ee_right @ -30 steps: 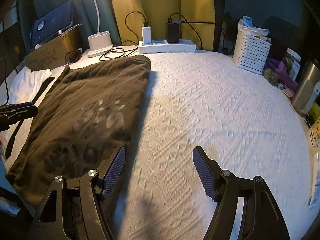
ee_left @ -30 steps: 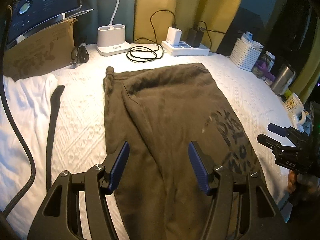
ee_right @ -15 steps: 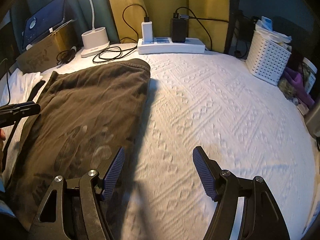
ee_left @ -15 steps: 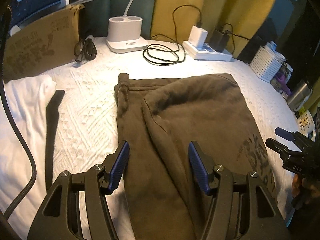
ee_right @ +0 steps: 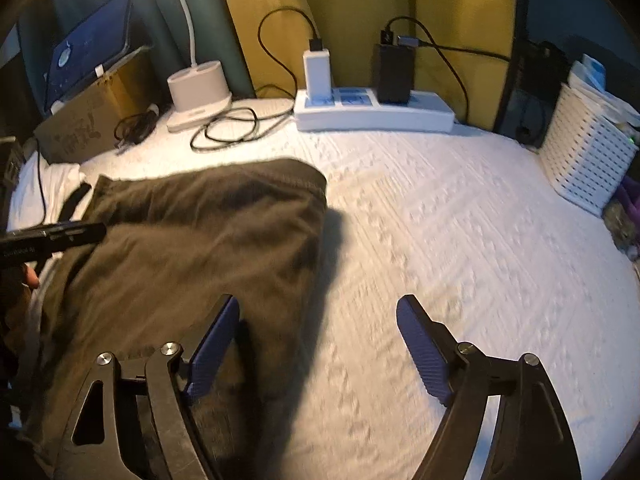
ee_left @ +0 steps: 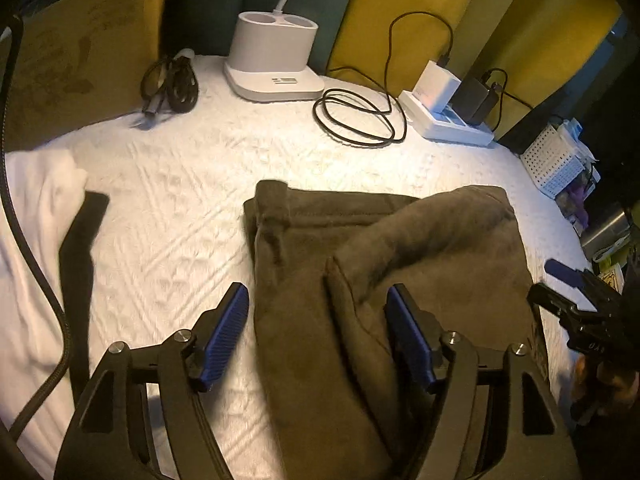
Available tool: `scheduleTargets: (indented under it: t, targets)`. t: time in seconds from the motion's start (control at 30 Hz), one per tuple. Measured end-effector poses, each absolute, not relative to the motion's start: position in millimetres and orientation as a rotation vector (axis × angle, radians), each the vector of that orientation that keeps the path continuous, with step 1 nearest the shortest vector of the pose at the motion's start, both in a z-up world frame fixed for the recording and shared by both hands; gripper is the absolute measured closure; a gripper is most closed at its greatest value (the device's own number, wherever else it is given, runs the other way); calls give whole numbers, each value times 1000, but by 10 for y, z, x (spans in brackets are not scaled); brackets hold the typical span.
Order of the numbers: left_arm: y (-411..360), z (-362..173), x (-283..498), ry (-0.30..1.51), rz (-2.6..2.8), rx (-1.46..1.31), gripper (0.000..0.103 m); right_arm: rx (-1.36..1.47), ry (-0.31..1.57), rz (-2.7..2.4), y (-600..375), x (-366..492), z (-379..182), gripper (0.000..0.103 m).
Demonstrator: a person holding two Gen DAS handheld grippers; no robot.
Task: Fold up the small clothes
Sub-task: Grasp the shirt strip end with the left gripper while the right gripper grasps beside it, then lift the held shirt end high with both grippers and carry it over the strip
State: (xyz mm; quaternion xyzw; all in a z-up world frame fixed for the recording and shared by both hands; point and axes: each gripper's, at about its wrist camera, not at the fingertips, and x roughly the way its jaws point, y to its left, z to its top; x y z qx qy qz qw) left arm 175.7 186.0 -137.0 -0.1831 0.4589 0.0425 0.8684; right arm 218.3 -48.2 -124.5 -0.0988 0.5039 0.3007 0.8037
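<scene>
Left wrist view: brown garment [ee_left: 360, 280] lies on the white bed cover [ee_left: 168, 216], long axis running away toward the lamp base [ee_left: 272, 60]. Left claw [ee_left: 316, 336] has just been opening, jaws wide, nothing gripped; it straddles the garment's left edge.

Right wrist view: right claw [ee_right: 320, 352] also just widened, empty, over the garment's [ee_right: 192, 240] right edge. White basket [ee_right: 584, 156], right of the lamp base [ee_right: 198, 94], holds papers.
</scene>
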Motion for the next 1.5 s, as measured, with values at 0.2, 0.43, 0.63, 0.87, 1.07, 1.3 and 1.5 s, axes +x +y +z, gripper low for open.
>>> scheduleTargets:
  t: [0.2, 0.43, 0.63, 0.87, 1.07, 1.3, 1.5]
  targets:
    - [1694, -1418, 1865, 946, 57, -276, 12, -161, 1101, 674, -420, 2366, -1380, 20]
    - [1400, -1430, 1933, 949, -4, -151, 23, -93, 1104, 732, -350, 2507, -1476, 20]
    - [1293, -1451, 1940, 897, 9, -97, 59, -57, 1071, 819, -183, 2570, -1516, 21]
    - [1234, -1440, 1964, 876, -35, -118, 82, -124, 1070, 900, 93, 2475, -1473, 75]
    - [1210, -1302, 1865, 828, -51, -132, 84, -164, 1035, 901, 131, 2300, -1323, 88]
    - [1147, -1019, 1636, 747, -60, -128, 84, -147, 948, 891, -10, 2096, -911, 89]
    - [1058, -809, 1404, 691, -65, -115, 85, -139, 878, 883, -141, 1860, -618, 89]
